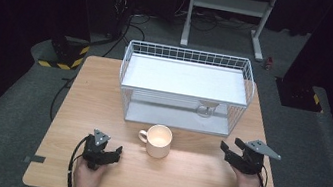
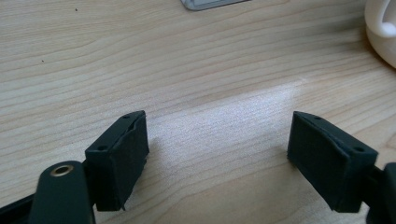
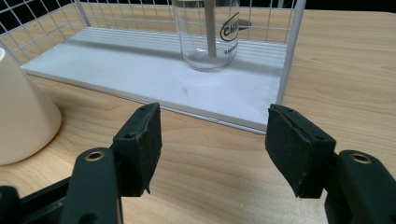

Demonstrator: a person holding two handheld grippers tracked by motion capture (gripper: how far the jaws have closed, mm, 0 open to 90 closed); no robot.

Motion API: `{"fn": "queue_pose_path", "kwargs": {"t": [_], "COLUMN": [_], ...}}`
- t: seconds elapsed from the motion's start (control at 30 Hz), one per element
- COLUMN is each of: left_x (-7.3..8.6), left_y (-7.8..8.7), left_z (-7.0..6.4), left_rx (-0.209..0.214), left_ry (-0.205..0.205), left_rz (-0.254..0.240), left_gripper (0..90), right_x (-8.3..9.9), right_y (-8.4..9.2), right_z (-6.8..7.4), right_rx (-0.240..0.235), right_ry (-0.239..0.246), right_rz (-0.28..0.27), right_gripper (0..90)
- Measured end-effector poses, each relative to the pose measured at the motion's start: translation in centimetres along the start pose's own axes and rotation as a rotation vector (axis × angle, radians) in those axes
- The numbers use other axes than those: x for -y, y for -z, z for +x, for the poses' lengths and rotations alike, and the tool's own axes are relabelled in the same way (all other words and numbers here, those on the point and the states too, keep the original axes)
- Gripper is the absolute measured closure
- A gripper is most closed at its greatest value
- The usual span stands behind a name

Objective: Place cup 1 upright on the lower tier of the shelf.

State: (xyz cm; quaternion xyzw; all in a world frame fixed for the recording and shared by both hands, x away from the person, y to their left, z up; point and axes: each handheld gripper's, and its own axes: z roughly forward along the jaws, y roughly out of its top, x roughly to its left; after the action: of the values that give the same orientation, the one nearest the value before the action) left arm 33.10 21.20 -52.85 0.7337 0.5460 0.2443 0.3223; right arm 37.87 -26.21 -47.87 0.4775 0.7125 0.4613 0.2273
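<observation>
Both claws rest released on the table (image 1: 66, 169): from above, my left claw (image 1: 103, 153) sits just left of the mug (image 1: 159, 141), handle turned its way, while my right claw (image 1: 232, 152) lies farther off, nearer the rack (image 1: 189, 56) front. Left claw view: jaws apart over bare wood, mug (image 2: 382, 32) up and right, clearly the nearer reach. Right claw view: jaws gape empty, aimed at the glass (image 3: 208, 35) standing upright on the rack's lower shelf, mug (image 3: 21, 116) at far left.
</observation>
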Motion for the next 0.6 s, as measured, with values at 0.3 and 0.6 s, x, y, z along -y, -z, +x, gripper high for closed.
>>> {"fn": "queue_pose_path", "kwargs": {"t": [0.3,0.6], "left_x": [0.0,0.0], "left_y": [0.0,0.0], "left_z": [0.0,0.0], "left_rx": [0.0,0.0], "left_ry": [0.0,0.0], "left_rz": [0.0,0.0], "left_gripper": [20.6,20.6], "right_x": [0.7,1.4], "right_y": [0.8,1.6], "right_z": [-0.2,-0.4], "right_rx": [0.001,0.003], "right_ry": [-0.002,-0.005], "right_rz": [-0.001,-0.006], "right_gripper": [35.5,35.1]}}
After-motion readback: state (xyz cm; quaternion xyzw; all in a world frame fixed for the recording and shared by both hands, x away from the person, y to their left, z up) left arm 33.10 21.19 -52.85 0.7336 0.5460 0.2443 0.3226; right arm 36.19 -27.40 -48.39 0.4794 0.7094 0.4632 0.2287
